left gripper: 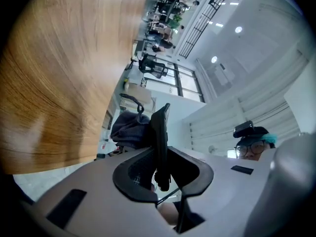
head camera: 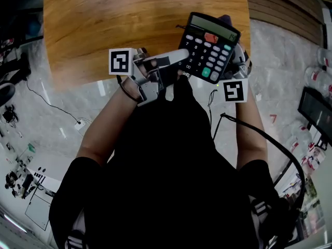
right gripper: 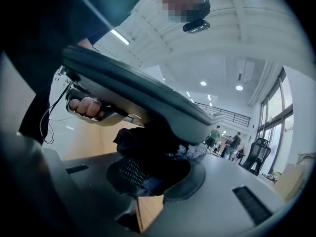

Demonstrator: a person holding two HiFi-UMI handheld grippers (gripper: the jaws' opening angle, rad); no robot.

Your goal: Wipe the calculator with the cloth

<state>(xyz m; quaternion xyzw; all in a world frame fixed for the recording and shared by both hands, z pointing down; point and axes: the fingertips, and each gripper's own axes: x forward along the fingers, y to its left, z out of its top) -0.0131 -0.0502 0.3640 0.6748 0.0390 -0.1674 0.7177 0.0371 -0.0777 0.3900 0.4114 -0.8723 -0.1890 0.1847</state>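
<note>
Left gripper (left gripper: 162,169), low centre in its own view, is clamped on the calculator's (head camera: 211,46) edge above the wooden table (head camera: 104,19). Right gripper (right gripper: 148,174) pinches the dark cloth (right gripper: 131,139) under it. Wiping looks to be the step in hand; next, rub the cloth along the casing.

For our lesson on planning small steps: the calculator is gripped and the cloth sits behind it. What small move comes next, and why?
Probably slide the right gripper's cloth along the calculator's back: the left gripper clamps the calculator edge-on, clear of the table, and the cloth lies against its underside.
</note>
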